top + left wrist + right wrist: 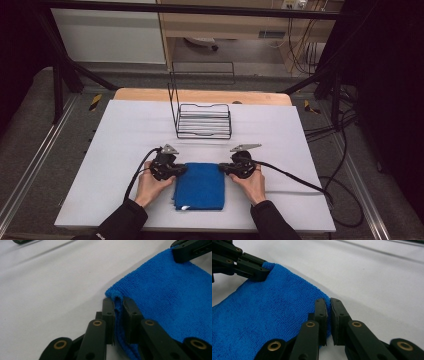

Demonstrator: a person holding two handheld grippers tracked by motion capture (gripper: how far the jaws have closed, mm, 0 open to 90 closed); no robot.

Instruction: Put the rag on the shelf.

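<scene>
The folded blue cloth [200, 186] lies flat on the white table [100, 150], in front of the wire rack [204, 121]. The left gripper [118, 306] pinches its far left corner and the right gripper [328, 307] its far right corner. Both grips look set; lifting or unfolding is not yet done
</scene>
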